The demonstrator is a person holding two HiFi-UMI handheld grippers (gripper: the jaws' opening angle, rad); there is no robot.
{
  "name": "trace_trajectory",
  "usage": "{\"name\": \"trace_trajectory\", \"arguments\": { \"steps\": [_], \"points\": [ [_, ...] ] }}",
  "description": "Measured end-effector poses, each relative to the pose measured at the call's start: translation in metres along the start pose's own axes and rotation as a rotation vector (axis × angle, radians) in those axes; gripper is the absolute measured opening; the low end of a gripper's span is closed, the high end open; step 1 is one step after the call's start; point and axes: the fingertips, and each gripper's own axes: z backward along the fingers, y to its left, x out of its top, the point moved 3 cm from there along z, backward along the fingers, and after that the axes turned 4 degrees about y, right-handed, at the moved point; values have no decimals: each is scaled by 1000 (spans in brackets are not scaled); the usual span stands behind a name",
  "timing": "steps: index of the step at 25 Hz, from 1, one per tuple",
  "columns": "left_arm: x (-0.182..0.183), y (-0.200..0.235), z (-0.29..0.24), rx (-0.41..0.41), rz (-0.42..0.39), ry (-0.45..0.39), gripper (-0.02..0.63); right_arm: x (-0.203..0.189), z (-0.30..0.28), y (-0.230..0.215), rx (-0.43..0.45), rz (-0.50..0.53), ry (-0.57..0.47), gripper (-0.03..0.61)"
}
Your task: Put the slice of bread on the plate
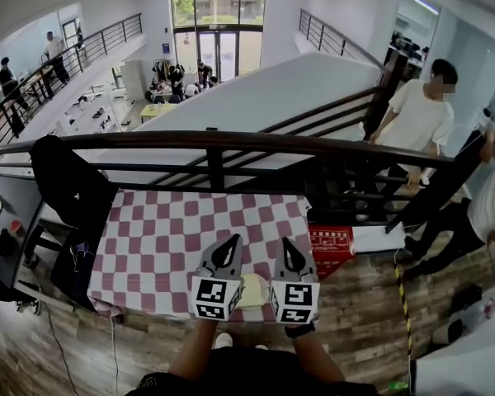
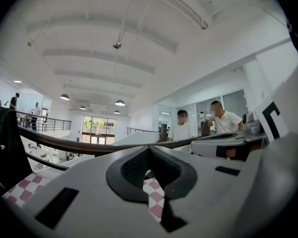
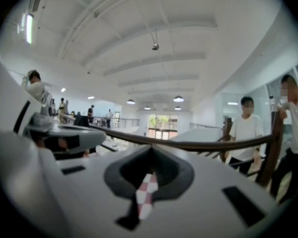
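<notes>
Both grippers hang side by side over the near edge of a table under a pink-and-white checked cloth. In the head view my left gripper and my right gripper each come to a closed point with nothing held. The left gripper view has my left gripper with its jaws together and only a sliver of cloth showing through. My right gripper looks the same in the right gripper view. A pale cream thing lies between the marker cubes, mostly hidden. I cannot tell whether it is the plate or the bread.
A dark handrail runs behind the table, with a black jacket draped over it at the left. A red box sits by the table's right edge. Two people stand beyond the rail at the right. The floor is wooden.
</notes>
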Motion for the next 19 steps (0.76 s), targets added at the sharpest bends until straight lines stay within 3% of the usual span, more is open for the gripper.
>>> {"name": "trace_trajectory", "arguments": {
  "steps": [19],
  "points": [
    [-14, -19, 5, -27, 11, 28, 17, -18, 11, -6, -3, -10, 32, 15]
  ]
}}
